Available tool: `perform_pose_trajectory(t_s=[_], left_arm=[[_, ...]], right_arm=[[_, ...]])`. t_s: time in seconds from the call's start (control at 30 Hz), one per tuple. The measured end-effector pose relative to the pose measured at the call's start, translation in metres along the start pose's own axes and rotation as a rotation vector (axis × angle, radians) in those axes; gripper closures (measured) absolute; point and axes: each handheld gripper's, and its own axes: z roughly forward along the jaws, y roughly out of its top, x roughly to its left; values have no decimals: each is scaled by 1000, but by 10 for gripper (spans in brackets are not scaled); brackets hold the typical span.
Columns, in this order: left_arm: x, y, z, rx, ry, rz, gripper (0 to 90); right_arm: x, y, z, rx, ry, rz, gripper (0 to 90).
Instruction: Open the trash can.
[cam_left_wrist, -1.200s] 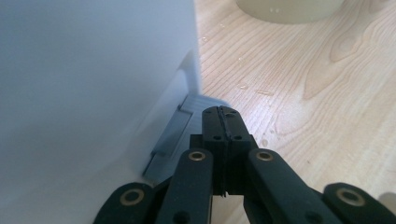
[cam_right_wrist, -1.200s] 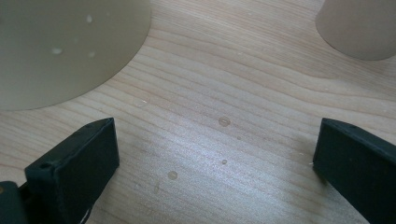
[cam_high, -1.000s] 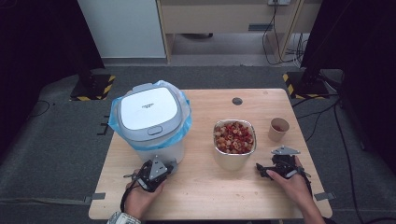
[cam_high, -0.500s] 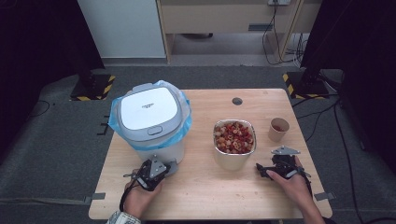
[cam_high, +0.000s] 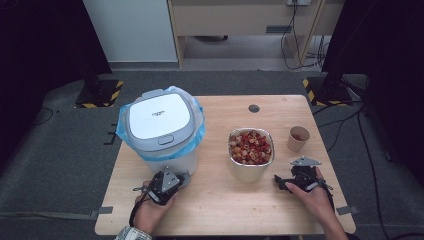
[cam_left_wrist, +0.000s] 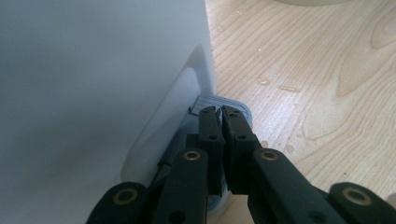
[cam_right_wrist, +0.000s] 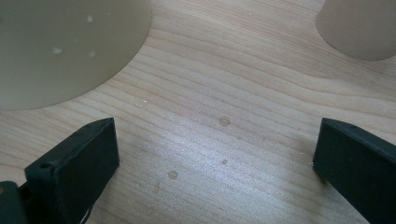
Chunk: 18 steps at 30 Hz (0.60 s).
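Observation:
A white lidded bin (cam_high: 160, 127) lined with a blue bag stands on the left of the wooden table (cam_high: 215, 210). My left gripper (cam_high: 179, 178) lies at the foot of the bin. In the left gripper view its tips (cam_left_wrist: 220, 112) rest over a grey ribbed pedal (cam_left_wrist: 233, 103) beside the bin wall (cam_left_wrist: 93, 84). The jaws have just been opening by a sliver; they still stand almost together with nothing between them. My right gripper (cam_high: 298, 175) rests open on the table. Bare wood lies between its wide-spread jaws (cam_right_wrist: 215, 154).
A metal bowl (cam_high: 250, 172) of red and pale pieces stands mid-table, its wall (cam_right_wrist: 60, 46) just ahead and left of my right gripper. A small paper cup (cam_high: 299, 138) sits to its right (cam_right_wrist: 359, 25). Water drops dot the wood. A dark round hole (cam_high: 254, 108) marks the far edge.

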Motion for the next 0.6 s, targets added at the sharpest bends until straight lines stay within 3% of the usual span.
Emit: perform_pose_trajectory(t_s=[0.6], left_arm=[[-1,1,4,31,6,6,898]], right_arm=[[0,0,0,-2,-1,0,6]])
